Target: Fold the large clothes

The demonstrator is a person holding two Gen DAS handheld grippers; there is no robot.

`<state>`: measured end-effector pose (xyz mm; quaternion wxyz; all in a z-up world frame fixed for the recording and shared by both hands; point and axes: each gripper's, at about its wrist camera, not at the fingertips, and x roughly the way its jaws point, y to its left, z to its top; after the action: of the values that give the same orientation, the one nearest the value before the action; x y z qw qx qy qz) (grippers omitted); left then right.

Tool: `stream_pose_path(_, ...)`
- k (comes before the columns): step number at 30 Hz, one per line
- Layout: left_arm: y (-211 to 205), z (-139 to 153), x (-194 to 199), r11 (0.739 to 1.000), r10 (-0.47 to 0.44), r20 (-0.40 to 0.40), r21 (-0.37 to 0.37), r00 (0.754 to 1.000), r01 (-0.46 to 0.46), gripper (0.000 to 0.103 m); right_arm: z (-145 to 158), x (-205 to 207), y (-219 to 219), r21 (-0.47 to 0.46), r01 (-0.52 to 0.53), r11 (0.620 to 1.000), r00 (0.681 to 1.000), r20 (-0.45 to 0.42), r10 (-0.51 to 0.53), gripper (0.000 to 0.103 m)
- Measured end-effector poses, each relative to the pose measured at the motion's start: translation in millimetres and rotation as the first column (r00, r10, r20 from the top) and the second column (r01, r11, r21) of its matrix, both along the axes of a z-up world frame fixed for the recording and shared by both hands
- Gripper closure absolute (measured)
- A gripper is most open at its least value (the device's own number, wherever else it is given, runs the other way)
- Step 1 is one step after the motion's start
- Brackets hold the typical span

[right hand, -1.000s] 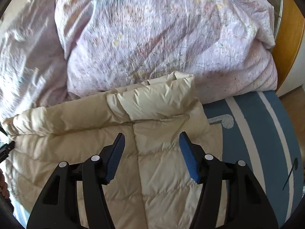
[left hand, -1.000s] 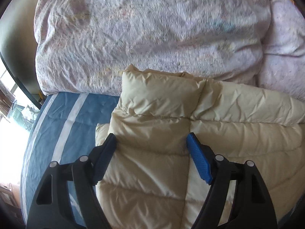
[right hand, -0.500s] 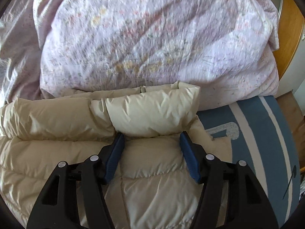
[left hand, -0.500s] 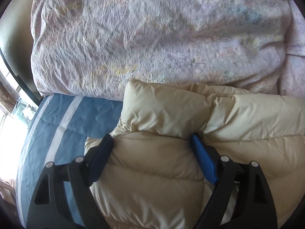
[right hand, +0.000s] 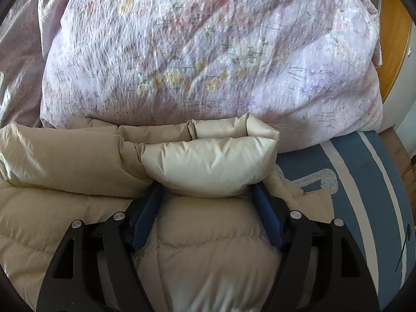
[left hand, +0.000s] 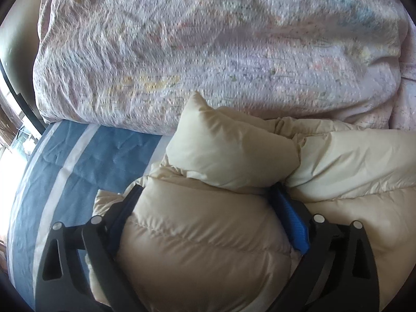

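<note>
A cream quilted puffer jacket [left hand: 234, 156] lies on the blue striped bed sheet [left hand: 85, 163]. My left gripper [left hand: 205, 197] is open, its jaws wide apart and pushed into the jacket's left end, with padding bulging between the blue pads [left hand: 293, 221]. My right gripper [right hand: 208, 197] is open too, its blue pads [right hand: 267, 218] straddling the jacket [right hand: 210, 163] at its right end, just under a puffy folded section. Neither gripper pinches the fabric.
A big lilac floral duvet [left hand: 208, 52] is bundled right behind the jacket, also in the right wrist view [right hand: 208, 52]. Blue sheet with white stripes [right hand: 364, 182] lies to the right. A wooden panel [right hand: 392, 26] stands at far right; a window at far left.
Both grippers moved forward and down into the jacket. The padding now bulges up between their open jaws and the duvet looms closer.
</note>
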<state>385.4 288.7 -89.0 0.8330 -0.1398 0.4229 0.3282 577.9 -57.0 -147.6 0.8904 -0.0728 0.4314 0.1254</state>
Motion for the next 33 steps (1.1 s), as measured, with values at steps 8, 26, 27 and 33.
stream_pose_path(8,2.1,-16.5,7.7,1.0,0.022,-0.013,-0.019,1.0,-0.022,0.002,-18.8,20.2,15.5,-0.008,0.009,1.0,1.0,-0.02,-0.009,0.024)
stream_pose_path(26,29.3,-26.4,-0.8,0.998,0.048,-0.025,-0.041,0.999,-0.049,0.002,-15.7,34.4,6.1,0.005,0.024,1.0,0.999,-0.033,-0.024,0.021)
stream_pose_path(27,30.1,-26.8,-0.9,0.998,0.048,-0.025,-0.041,0.999,-0.049,0.002,-15.0,33.9,4.7,0.007,0.027,1.0,0.999,-0.034,-0.027,0.021)
stream_pose_path(33,26.2,-24.0,-2.4,0.998,0.05,-0.023,-0.042,0.998,-0.051,0.002,-14.5,35.1,1.2,0.019,0.038,0.999,0.999,-0.036,-0.037,0.021)
